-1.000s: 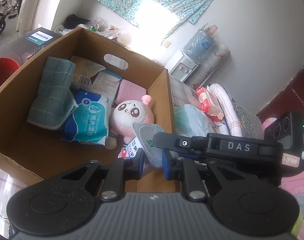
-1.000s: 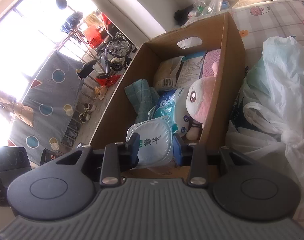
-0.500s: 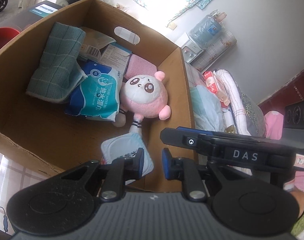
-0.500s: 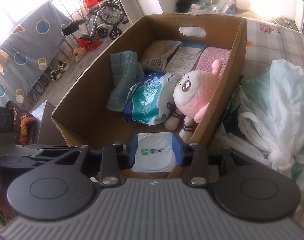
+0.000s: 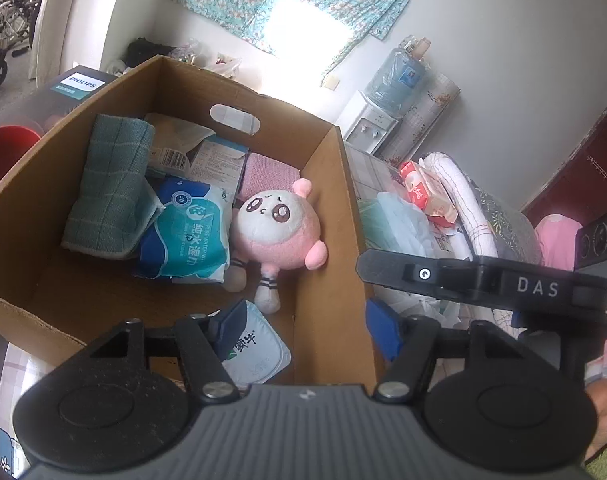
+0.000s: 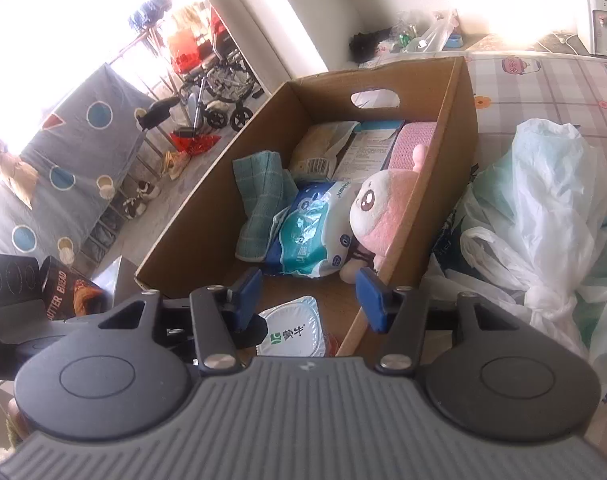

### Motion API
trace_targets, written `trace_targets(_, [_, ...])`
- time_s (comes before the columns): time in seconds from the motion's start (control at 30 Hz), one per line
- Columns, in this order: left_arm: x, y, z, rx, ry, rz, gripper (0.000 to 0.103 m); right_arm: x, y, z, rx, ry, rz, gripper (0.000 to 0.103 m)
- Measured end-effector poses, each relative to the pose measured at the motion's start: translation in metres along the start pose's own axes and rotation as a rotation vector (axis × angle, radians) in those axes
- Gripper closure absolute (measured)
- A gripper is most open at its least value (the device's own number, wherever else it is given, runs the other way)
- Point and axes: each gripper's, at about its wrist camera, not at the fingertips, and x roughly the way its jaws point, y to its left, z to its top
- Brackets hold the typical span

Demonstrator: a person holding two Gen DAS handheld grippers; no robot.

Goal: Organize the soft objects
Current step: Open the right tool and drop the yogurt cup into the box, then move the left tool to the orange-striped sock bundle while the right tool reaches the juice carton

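Note:
A cardboard box [image 5: 331, 240] [image 6: 459, 128] holds a pink plush toy [image 5: 281, 228] [image 6: 383, 208], a blue wet-wipes pack [image 5: 187, 236] [image 6: 315, 232], a green towel [image 5: 111, 184] [image 6: 259, 188] and a white milk pouch [image 5: 255, 348] [image 6: 295, 332] lying on the box floor at the near corner. My left gripper [image 5: 307, 330] is open above the box's near corner, free of the pouch. My right gripper [image 6: 309, 296] is open just above the pouch, empty.
White and pale green plastic bags [image 6: 543, 216] lie right of the box on a checked cloth. Folded bedding and a red tissue pack [image 5: 419, 188] lie beyond. A water dispenser [image 5: 387, 96] stands at the wall. A wheelchair [image 6: 219, 76] is far left.
Both grippers held the milk pouch over the box, lowered it into the near corner, then opened. The pouch now lies loose on the box floor.

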Motion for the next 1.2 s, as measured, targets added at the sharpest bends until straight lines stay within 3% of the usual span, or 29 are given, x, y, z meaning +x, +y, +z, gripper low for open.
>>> trace_targets(0.07, [0.002, -0.012, 0.001, 0.044, -0.012, 0.009, 0.016, -0.016, -0.010, -0.008, 0.054, -0.072, 0.018, 0.037])
trace_targets(0.2, [0.009, -0.039, 0.003, 0.142, -0.023, 0.017, 0.012, -0.053, -0.035, -0.029, 0.146, -0.209, 0.011, 0.035])
trace_targets(0.37, [0.025, -0.083, 0.001, 0.274, -0.052, -0.016, 0.007, -0.099, -0.082, -0.057, 0.249, -0.334, -0.104, 0.034])
trace_targets(0.57, [0.063, -0.141, -0.002, 0.402, -0.042, -0.054, 0.006, -0.147, -0.149, -0.075, 0.356, -0.427, -0.254, 0.033])
trace_targets(0.73, [0.107, -0.184, 0.000, 0.457, -0.018, -0.093, 0.008, -0.159, -0.204, -0.073, 0.408, -0.438, -0.332, 0.033])
trace_targets(0.8, [0.132, -0.201, 0.001, 0.468, 0.034, -0.101, 0.013, -0.157, -0.221, -0.067, 0.415, -0.425, -0.345, 0.033])
trace_targets(0.93, [0.176, -0.216, -0.001, 0.423, 0.141, -0.128, 0.039, -0.143, -0.246, -0.056, 0.437, -0.394, -0.298, 0.033])
trace_targets(1.03, [0.206, -0.223, -0.004, 0.396, 0.207, -0.112, 0.051, -0.139, -0.261, -0.050, 0.468, -0.391, -0.308, 0.035])
trace_targets(1.2, [0.245, -0.230, -0.008, 0.373, 0.285, -0.050, 0.055, -0.137, -0.287, -0.036, 0.494, -0.416, -0.327, 0.041])
